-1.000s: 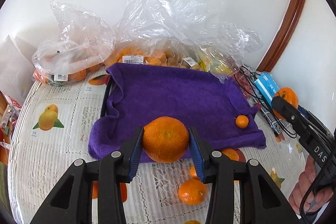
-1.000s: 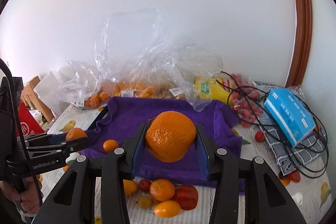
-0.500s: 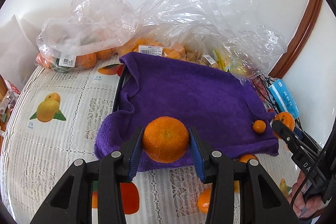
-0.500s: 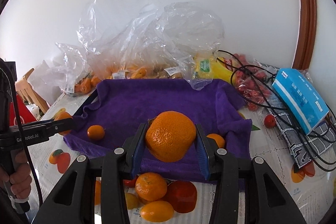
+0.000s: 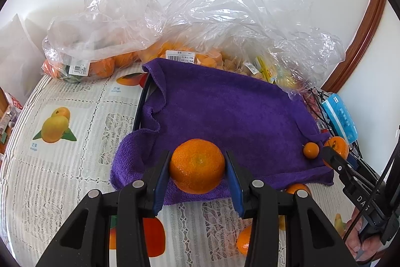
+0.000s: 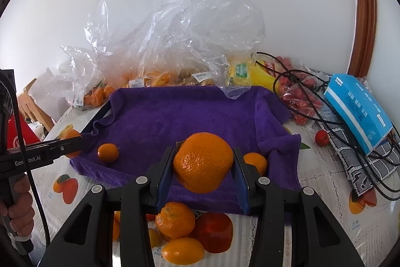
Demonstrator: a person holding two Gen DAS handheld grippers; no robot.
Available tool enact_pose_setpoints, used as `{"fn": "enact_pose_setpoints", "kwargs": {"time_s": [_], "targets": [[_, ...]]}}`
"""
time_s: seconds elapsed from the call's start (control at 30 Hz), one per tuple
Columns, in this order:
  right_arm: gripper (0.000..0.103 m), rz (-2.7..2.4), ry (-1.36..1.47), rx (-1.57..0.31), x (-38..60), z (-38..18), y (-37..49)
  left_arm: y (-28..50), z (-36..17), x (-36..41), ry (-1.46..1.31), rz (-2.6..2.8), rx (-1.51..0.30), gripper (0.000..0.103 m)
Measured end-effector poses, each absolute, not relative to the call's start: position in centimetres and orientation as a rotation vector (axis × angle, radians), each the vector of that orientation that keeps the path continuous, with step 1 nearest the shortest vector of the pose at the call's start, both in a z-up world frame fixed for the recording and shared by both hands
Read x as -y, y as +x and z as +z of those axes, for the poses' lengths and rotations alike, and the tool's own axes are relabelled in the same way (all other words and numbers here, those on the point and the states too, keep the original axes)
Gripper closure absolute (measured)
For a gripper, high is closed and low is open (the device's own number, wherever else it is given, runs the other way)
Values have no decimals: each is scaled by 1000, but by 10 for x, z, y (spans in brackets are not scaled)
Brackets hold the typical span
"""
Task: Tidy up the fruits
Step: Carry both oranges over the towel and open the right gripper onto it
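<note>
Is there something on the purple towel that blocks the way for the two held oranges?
Nothing visible blocks either orange. The purple towel is mostly bare; only one small orange fruit lies on it near its front edge, between the two grippers and off to the side of both.

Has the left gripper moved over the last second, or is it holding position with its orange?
Yes. The left gripper, shut on its orange, has advanced toward the purple towel; the towel and the bags behind it loom larger now.

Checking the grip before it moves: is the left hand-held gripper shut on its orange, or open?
Shut: the left hand-held gripper has both blue pads pressed against the sides of the orange, held above the purple towel.
</note>
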State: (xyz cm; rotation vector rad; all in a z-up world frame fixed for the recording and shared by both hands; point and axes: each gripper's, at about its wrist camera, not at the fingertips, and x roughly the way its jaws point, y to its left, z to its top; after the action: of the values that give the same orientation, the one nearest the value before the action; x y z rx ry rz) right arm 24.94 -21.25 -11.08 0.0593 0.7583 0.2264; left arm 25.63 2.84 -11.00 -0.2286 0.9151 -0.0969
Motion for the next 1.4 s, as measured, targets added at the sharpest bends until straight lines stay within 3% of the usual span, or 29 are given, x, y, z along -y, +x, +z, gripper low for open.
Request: {"fn": "enact_pose_setpoints", "kwargs": {"time_s": [1.4], "targets": [[59,199,5,-811,200,-138,259,259,-110,-31,-253,-89,-933,63]]}}
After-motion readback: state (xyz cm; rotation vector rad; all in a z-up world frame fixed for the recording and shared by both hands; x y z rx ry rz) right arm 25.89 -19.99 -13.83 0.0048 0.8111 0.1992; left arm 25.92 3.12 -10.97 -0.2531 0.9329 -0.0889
